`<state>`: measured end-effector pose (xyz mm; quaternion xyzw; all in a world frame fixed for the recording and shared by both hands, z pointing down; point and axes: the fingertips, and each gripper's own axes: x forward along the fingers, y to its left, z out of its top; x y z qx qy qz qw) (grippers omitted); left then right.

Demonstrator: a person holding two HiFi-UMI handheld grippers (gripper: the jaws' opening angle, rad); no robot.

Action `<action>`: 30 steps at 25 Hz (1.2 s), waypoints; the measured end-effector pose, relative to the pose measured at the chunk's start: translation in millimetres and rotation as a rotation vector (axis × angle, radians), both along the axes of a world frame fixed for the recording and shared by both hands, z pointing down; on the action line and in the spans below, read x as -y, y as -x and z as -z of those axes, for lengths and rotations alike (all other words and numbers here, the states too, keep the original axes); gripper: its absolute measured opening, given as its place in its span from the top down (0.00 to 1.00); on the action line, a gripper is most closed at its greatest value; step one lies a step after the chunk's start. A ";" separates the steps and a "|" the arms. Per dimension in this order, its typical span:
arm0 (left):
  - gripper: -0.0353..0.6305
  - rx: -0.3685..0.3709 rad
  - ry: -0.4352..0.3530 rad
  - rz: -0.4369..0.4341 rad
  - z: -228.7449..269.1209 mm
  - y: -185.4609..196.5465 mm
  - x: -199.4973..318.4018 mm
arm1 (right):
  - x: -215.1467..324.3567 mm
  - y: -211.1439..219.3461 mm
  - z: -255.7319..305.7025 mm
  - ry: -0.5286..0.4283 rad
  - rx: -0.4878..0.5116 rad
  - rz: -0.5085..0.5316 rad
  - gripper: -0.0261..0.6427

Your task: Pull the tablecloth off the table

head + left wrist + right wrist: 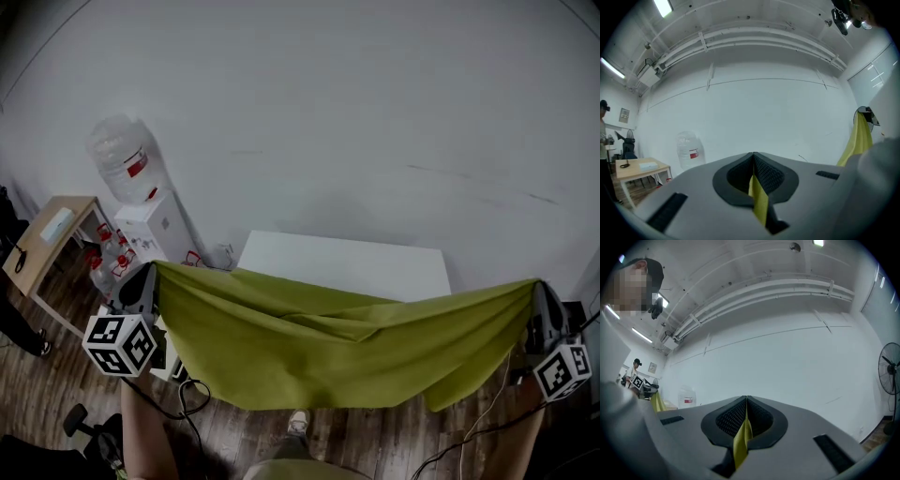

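Cloth (347, 352) hung stretched between my grippers, sagging in front of the white table (347, 262). Left gripper (153, 274) and right gripper (537, 287) each had jaws clamped tight on a corner.

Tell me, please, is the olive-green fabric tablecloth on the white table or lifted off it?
Off: the tablecloth hangs between the left gripper and right gripper, both shut on it; the table's visible top is bare.

Left of table (349, 264): dispenser (156, 227); before it: tablecloth (349, 349)
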<state>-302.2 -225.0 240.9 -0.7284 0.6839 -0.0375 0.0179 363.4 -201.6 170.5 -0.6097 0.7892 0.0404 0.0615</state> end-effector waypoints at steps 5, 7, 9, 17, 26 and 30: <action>0.92 0.001 -0.010 0.031 -2.4 -8.3 -69.2 | -53.7 -4.1 -7.0 -0.010 0.017 0.034 0.92; 0.92 -0.002 -0.015 0.036 -3.7 -13.6 -94.8 | -76.6 -5.8 -9.4 -0.011 0.016 0.048 0.92; 0.92 -0.004 -0.024 0.039 -3.5 -19.3 -118.3 | -99.2 -7.1 -10.3 -0.012 0.009 0.060 0.92; 0.92 -0.006 -0.045 0.053 5.2 -37.2 -197.8 | -173.4 -10.1 -6.1 -0.005 -0.012 0.102 0.92; 0.92 0.003 -0.039 0.071 14.7 -40.5 -248.6 | -236.6 -17.7 -1.3 0.005 -0.016 0.099 0.92; 0.92 -0.007 -0.034 0.078 10.7 -38.6 -262.0 | -254.4 -21.7 -5.0 0.012 -0.012 0.085 0.92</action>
